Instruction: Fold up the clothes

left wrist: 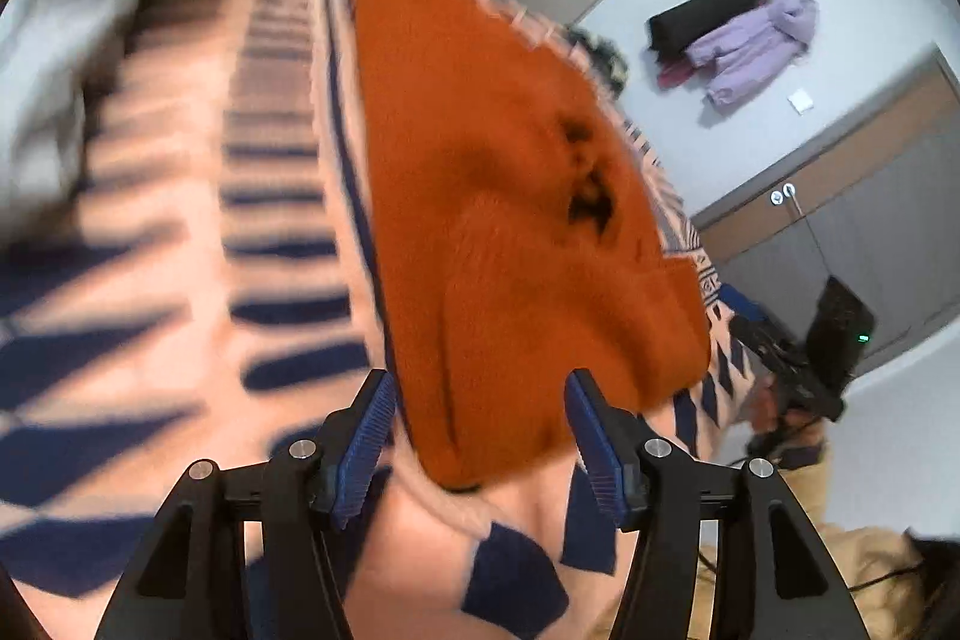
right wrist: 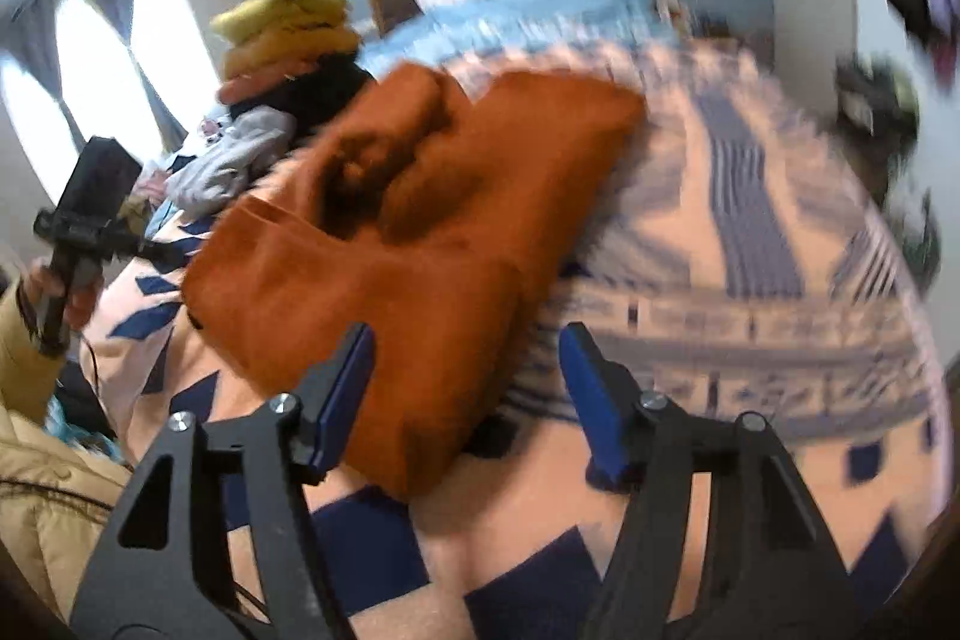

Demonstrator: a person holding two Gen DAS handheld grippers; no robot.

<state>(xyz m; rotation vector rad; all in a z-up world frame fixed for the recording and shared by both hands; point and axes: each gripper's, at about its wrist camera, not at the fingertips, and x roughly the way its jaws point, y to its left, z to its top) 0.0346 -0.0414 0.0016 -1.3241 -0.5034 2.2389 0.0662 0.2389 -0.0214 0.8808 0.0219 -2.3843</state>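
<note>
The fuzzy rust-orange folded sweater (left wrist: 510,232) lies on the pink blanket with navy geometric shapes (left wrist: 180,280), its near edge just ahead of and between the spread blue-padded fingers of the left gripper (left wrist: 480,436), while the right gripper (right wrist: 465,394), likewise released and grasping nothing, flanks its near corner.

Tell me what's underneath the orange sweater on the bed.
The orange sweater lies on a pink blanket with navy shapes, which shows all around it. Whatever lies directly beneath the sweater is covered. Both claws, left and right, are open and hold nothing.
</note>
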